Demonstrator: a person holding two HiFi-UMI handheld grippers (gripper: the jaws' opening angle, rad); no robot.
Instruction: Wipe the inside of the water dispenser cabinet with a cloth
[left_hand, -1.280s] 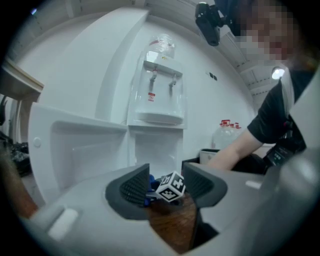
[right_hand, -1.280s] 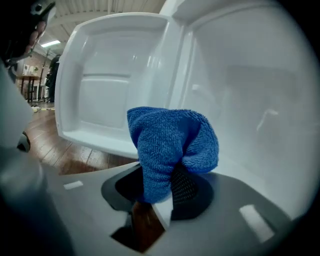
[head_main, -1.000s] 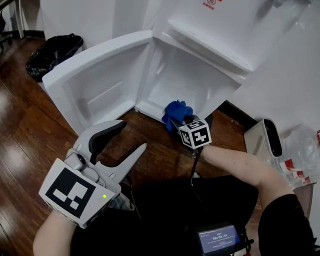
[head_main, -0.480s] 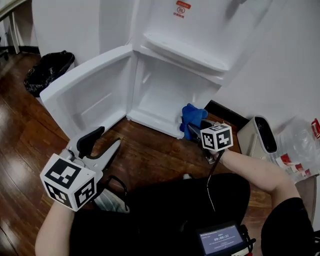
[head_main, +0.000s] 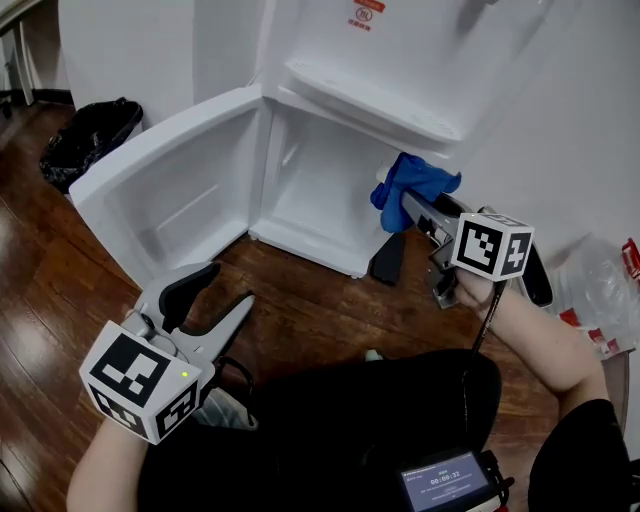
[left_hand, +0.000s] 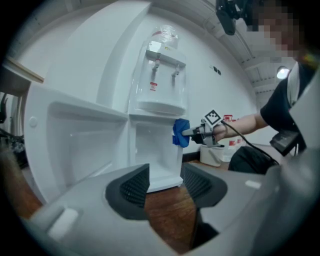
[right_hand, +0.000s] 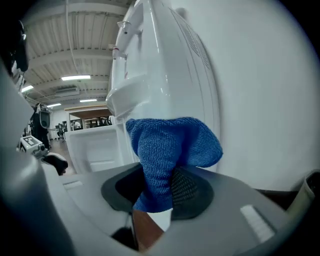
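Observation:
The white water dispenser's lower cabinet stands open, its door swung out to the left. A blue cloth is bunched in my right gripper, which is shut on it and held up at the cabinet's upper right edge, just outside the opening. In the right gripper view the cloth hangs pinched between the pads, the dispenser rising behind it. My left gripper hovers low over the wooden floor, open and holding nothing. From the left gripper view the cabinet and cloth lie ahead.
A black bin bag sits on the floor at far left. A dark wedge-shaped object leans by the cabinet's lower right corner. A white appliance and a clear plastic bag stand to the right. A screen rests on the person's lap.
My right gripper has lifted the blue cloth from the floor by the cabinet's bottom right corner up to its top right edge. The left gripper has hardly moved.

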